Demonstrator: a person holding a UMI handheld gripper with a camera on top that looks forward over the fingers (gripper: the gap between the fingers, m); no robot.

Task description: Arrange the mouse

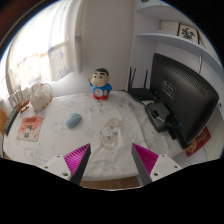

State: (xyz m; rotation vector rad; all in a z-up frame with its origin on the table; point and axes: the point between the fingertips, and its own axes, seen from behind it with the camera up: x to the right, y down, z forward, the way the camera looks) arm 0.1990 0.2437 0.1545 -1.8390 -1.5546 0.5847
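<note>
Your gripper fingers (79, 161): only tips show, rest cut off below. Monitor (186, 92): right side cut off by view edge. Small object ahead of fingers (111, 129): too small to ID. Paper (30, 127): print unreadable.

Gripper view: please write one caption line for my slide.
Open gripper above a white table; small grey-blue computer mouse ahead, beyond the jaws, black monitor alongside.
</note>
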